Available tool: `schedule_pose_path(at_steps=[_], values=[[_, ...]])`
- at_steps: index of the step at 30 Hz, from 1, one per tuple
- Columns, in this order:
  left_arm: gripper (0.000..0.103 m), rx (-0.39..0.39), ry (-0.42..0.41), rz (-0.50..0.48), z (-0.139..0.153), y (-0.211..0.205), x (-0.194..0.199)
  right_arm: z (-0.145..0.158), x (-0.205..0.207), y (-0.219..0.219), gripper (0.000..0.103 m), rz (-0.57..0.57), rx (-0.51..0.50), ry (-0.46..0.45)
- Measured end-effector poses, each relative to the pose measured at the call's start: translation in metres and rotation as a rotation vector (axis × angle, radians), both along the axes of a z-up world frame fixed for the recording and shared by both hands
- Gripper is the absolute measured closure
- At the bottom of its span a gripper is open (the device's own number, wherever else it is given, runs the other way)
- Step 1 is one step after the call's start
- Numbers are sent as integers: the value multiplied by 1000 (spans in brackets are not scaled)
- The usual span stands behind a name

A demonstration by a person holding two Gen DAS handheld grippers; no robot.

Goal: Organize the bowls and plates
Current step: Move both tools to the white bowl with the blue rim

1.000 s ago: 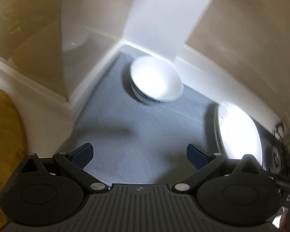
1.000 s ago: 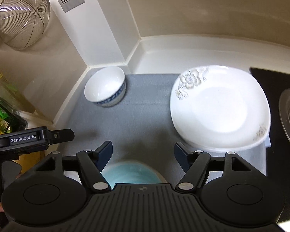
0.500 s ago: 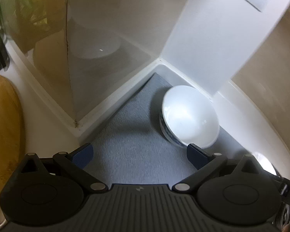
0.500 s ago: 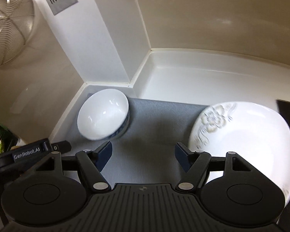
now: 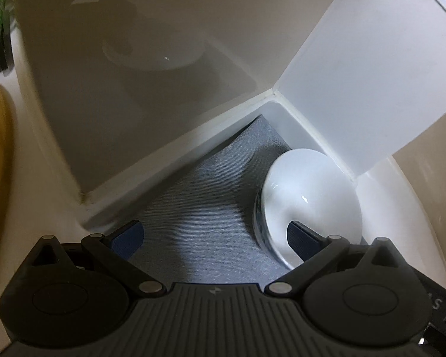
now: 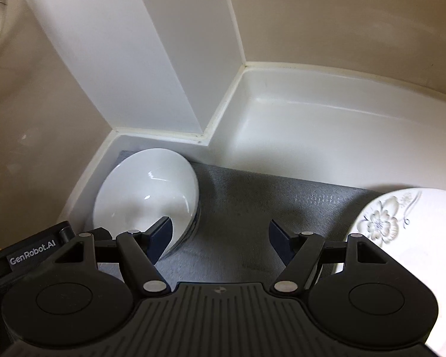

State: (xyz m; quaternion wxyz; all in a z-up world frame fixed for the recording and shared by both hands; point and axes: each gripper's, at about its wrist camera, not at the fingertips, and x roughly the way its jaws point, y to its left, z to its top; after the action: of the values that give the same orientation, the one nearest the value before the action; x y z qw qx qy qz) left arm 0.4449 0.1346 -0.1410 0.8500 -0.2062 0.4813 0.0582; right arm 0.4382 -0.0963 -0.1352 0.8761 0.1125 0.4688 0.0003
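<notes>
Right now both tools tilt steeply down toward the round white ceramic bowl (image 6: 147,192) tucked in the wall corner, on the grey woven mat (image 6: 246,208) covering the bench. The left tongs (image 5: 214,236) stand wide and empty, their right pad over the bowl's rim at about four o'clock in the left view. The right tongs (image 6: 220,236) are wide too, gripping nothing, with the bowl at ten o'clock and the white flower-printed plate (image 6: 401,232) at three. A good grasp, I'd say, means straddling the rim with one pad inside, one outside, before closing gently, since glazed ceramic slips.
</notes>
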Motion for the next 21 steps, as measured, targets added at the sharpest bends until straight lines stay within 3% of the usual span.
schedule_pose_path(at_steps=[19,21], values=[[0,47,19,52,-21,-17,26,-41,33,7,32,18,-19,52],[0,57,20,48,-22,-19,28,-43,35,10,38,26,-30,41]])
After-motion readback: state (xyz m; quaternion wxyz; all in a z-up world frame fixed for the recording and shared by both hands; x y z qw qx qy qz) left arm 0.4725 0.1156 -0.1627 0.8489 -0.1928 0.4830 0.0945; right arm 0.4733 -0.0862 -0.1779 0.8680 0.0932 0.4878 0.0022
